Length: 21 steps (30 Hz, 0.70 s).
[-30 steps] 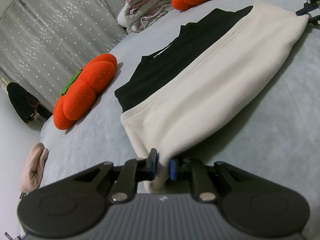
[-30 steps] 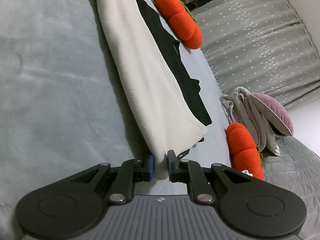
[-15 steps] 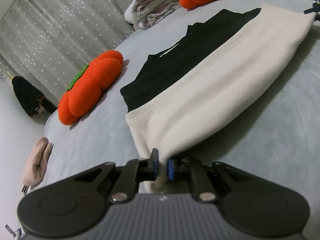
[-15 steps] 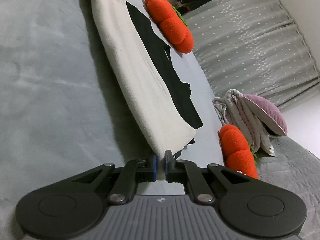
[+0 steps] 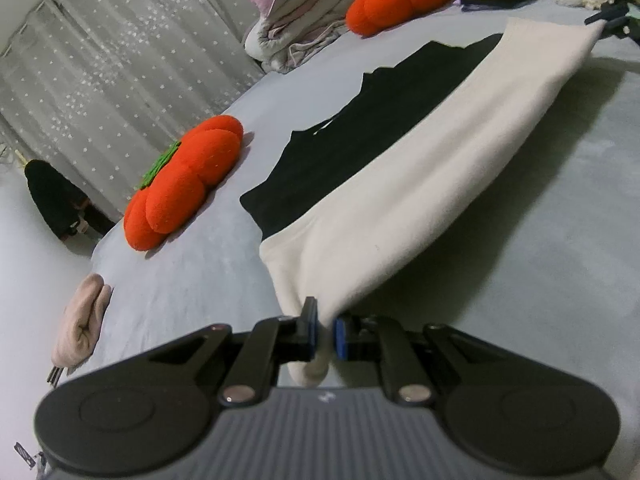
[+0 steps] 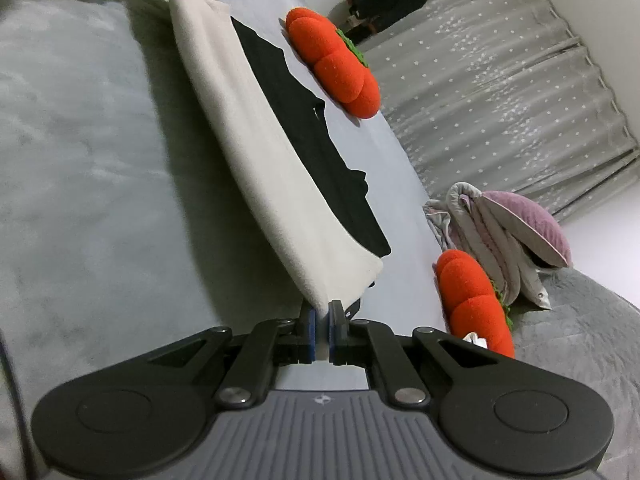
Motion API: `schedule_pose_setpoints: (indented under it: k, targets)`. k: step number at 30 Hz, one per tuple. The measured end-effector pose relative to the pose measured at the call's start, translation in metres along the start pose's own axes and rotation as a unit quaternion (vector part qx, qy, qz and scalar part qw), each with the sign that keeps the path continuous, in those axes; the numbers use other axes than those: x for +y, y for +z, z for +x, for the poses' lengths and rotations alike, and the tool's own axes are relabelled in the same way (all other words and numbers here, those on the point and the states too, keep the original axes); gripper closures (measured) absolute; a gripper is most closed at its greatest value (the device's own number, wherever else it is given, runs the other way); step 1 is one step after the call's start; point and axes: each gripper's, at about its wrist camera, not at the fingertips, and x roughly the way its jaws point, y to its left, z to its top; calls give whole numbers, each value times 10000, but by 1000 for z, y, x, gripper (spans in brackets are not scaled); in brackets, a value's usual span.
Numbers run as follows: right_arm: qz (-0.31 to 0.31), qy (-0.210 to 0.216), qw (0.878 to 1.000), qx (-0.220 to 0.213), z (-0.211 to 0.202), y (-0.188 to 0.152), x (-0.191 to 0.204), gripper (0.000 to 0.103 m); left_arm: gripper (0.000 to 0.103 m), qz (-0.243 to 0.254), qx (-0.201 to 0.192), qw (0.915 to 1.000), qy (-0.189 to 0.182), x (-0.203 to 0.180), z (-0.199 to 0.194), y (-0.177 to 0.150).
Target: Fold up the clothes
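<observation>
On a grey bed [image 5: 560, 240], a cream and black garment [image 5: 420, 184] is stretched out in a long band between two handheld grippers. Its cream part is lifted clear of the bedding and casts a shadow beneath, while the black part lies flat on the bed beyond it.

The left gripper [image 5: 326, 336] pinches one cream corner between its blue-padded fingers, which are nearly closed on the fabric. The right gripper [image 6: 322, 330] clamps the opposite cream corner the same way, its fingers narrow around the cloth. Each gripper points along the garment toward the other.

Two orange pumpkin-shaped cushions [image 5: 184, 184] sit beyond the garment. A heap of pale bedding [image 6: 500, 232] lies near one cushion. A grey star-patterned curtain [image 6: 500, 92] hangs behind.
</observation>
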Motion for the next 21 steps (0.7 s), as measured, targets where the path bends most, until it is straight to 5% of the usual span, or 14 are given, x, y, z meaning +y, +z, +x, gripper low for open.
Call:
schedule_pose_setpoints:
  k: [10, 21]
  targets:
    - [84, 91, 9999, -84, -14, -5, -2, 98, 94, 265, -39, 9996, 68, -16, -17, -5]
    - [356, -165, 9990, -192, -6, 10, -20, 98, 88, -124, -182, 9994, 250, 2, -23, 11]
